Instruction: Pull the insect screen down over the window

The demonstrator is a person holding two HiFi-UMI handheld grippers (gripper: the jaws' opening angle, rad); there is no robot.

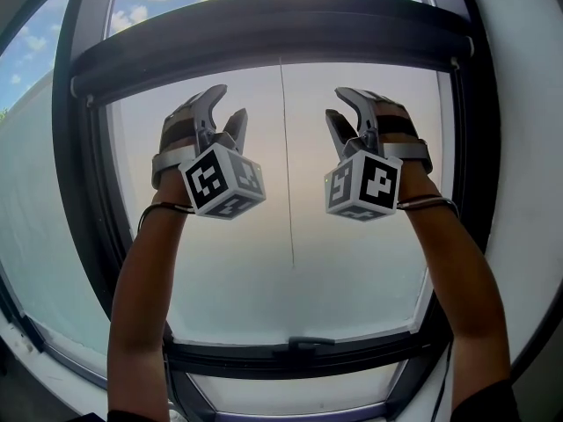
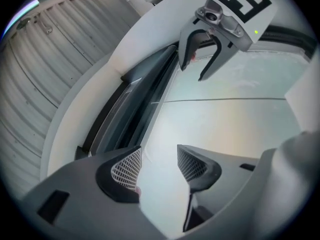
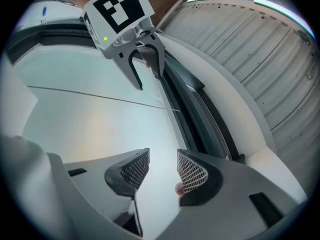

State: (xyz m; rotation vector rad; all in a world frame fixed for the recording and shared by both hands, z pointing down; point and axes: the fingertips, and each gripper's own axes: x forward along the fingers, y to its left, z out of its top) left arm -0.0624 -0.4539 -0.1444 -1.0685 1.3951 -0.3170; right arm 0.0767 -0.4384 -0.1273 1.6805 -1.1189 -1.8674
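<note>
Where the window [image 1: 229, 280] fills the head view, the dark insect screen bar [image 1: 264, 38] spans its upper part. Just below that bar, before the window's glass, the left gripper [image 1: 227, 104] and right gripper [image 1: 337, 104] stand wide apart, holding nothing. A thin cord [image 1: 287, 174] hangs between them.

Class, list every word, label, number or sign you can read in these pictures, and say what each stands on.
None: no words or numbers can be read. The only signs are square patterns on the cube of the left gripper and on that of the right gripper: codes, not text.
</note>
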